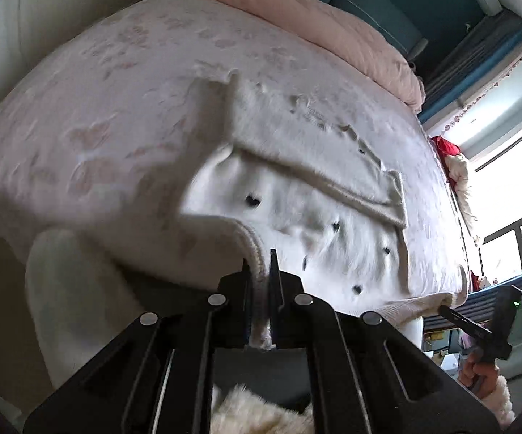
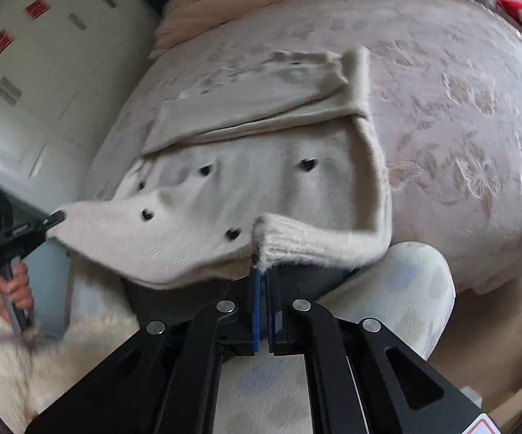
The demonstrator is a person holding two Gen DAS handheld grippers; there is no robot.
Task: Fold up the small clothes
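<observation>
A small white fuzzy sweater with black heart dots [image 1: 308, 209] lies on the pink bed, its sleeves folded across the body. It also shows in the right wrist view [image 2: 246, 166]. My left gripper [image 1: 259, 271] is shut on the ribbed hem at one bottom corner. My right gripper [image 2: 262, 271] is shut on the ribbed hem at the other corner. Both lift the hem off the near bed edge. The right gripper also shows in the left wrist view [image 1: 445, 311], and the left gripper in the right wrist view [image 2: 56, 218].
The bed sheet [image 1: 116, 115] has a pale flower pattern. A pink quilt [image 1: 315, 18] is bunched at the far end. A white wardrobe [image 2: 43, 72] stands at the bed's side. My legs in pale trousers [image 2: 405, 289] are against the bed edge.
</observation>
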